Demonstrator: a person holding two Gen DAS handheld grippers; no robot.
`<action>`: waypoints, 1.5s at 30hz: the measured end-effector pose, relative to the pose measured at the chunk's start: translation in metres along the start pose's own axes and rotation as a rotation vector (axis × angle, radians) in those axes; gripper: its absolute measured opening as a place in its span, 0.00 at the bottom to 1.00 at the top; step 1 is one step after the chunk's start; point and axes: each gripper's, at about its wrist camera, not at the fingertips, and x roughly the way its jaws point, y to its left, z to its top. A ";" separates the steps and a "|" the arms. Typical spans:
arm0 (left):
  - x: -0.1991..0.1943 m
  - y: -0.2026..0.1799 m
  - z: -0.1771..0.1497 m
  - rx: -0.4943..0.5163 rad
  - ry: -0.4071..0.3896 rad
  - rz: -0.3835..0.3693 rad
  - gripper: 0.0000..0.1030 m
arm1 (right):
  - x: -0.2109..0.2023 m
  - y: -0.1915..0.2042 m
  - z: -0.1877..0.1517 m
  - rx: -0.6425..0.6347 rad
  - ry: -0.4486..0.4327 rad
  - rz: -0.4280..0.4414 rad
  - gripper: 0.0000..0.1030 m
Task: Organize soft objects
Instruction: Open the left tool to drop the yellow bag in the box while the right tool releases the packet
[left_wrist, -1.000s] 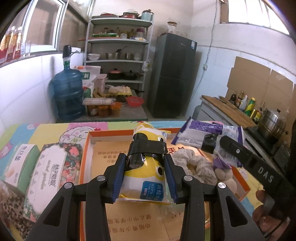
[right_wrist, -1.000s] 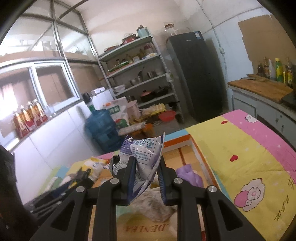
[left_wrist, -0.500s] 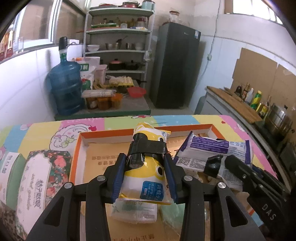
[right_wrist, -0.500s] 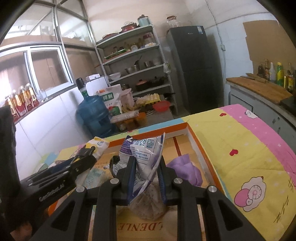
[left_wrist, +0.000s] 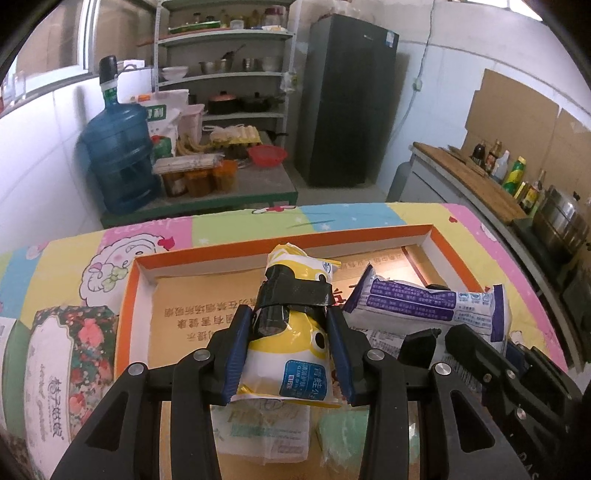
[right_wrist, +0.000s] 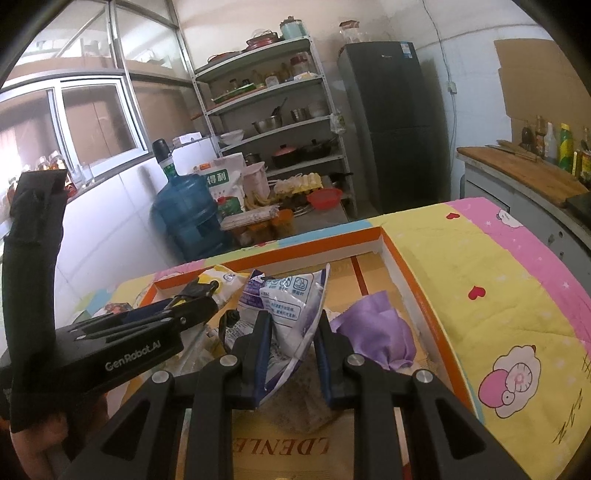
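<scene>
Left wrist view: cartoon-print tablecloth (left_wrist: 229, 225) spread under orange-rimmed cardboard tray (left_wrist: 125, 295); shelf (left_wrist: 221, 74), fridge (left_wrist: 351, 99), water jug (left_wrist: 118, 162) seen behind. Yellow pack (left_wrist: 291, 350) clamped in left gripper (left_wrist: 290, 354) above tray. Purple-white pack (right_wrist: 291, 310) pinched by right gripper (right_wrist: 291, 354) over tray, purple cloth (right_wrist: 376, 332) lying beside. Items under packs hard to identify.

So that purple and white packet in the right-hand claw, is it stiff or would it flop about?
Probably floppy: the purple and white packet crumples and folds where the right gripper pinches it. It seems light, since its free end stands up unsupported. The glossy film may be a bit slippery.
</scene>
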 end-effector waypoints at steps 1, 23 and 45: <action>0.001 0.000 0.001 0.001 0.000 0.000 0.41 | 0.001 0.000 0.000 0.000 0.003 0.000 0.23; -0.039 -0.001 -0.005 0.053 -0.165 0.036 0.54 | 0.004 -0.003 -0.002 0.027 0.015 0.017 0.54; -0.149 0.067 -0.045 -0.025 -0.287 0.140 0.53 | -0.028 0.003 -0.002 0.011 -0.169 0.038 0.58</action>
